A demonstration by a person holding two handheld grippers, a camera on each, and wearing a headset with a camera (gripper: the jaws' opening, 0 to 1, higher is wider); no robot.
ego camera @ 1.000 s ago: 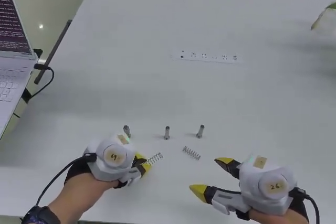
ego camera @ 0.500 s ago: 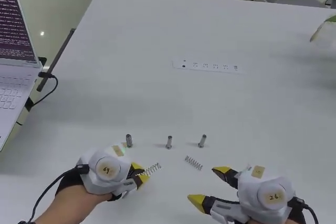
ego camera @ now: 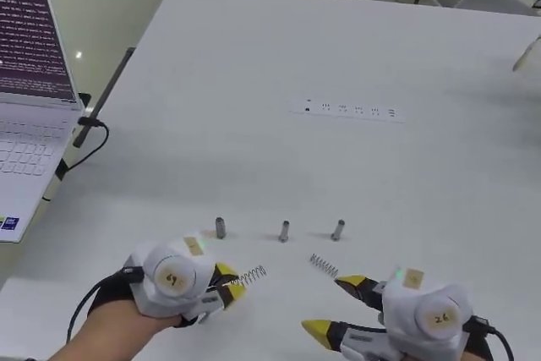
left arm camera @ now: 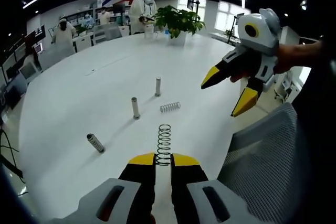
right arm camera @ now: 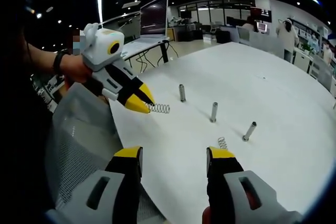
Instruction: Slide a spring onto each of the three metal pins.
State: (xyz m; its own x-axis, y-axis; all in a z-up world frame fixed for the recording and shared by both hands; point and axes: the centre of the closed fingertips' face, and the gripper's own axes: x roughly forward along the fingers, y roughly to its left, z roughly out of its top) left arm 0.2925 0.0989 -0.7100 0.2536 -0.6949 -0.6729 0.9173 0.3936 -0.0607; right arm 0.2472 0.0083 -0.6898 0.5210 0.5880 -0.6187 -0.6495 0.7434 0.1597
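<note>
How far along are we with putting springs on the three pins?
One looks done: the nearest pin to the left gripper appears coiled, as if already sleeved. In hand: that gripper is shut on a second spring. Left: the middle pin and far pin are bare, and a loose spring lies on the table by the open right gripper.

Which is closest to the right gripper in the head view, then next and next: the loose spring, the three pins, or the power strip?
From the right gripper:
1. Loose spring, lying just ahead of its jaws.
2. Right pin, just beyond that spring.
3. Middle pin, further to the left.
4. Left pin, furthest left in the row.
5. Power strip, farthest back.
</note>
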